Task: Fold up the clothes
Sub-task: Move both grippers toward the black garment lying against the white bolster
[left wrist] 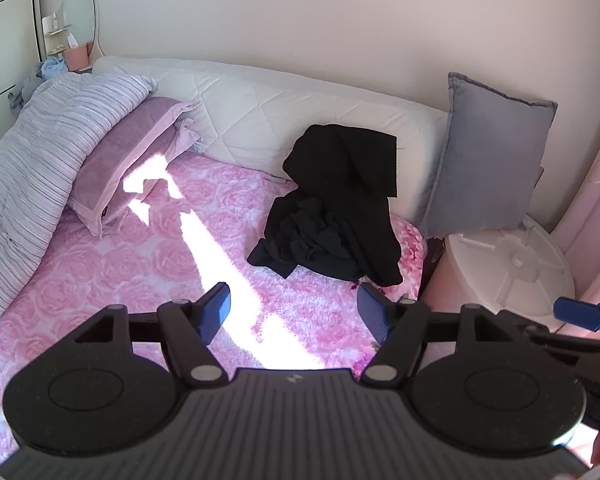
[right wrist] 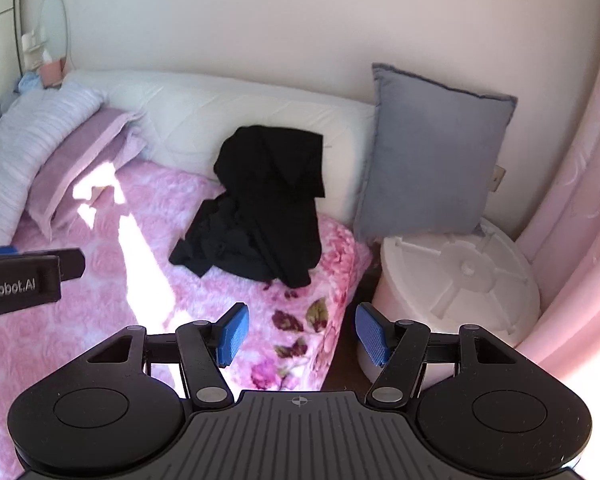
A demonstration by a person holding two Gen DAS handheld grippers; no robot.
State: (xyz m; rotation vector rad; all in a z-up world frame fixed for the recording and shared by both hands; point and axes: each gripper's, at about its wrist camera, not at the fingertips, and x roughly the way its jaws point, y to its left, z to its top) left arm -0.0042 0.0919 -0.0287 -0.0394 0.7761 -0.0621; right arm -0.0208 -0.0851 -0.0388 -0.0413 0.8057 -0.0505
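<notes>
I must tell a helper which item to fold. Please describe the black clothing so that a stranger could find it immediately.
Start at the bed with the pink rose blanket. Go to its far right corner, beside the upright grey cushion. There the black clothing lies in a crumpled heap, its top leaning on the white quilted bolster; it is the only dark thing among pale bedding.

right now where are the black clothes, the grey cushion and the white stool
black clothes (left wrist: 340, 208), left wrist view, middle of the crumpled heap
grey cushion (right wrist: 432, 160), right wrist view, centre of its front face
white stool (right wrist: 464, 276), right wrist view, hub of its ribbed top
</notes>
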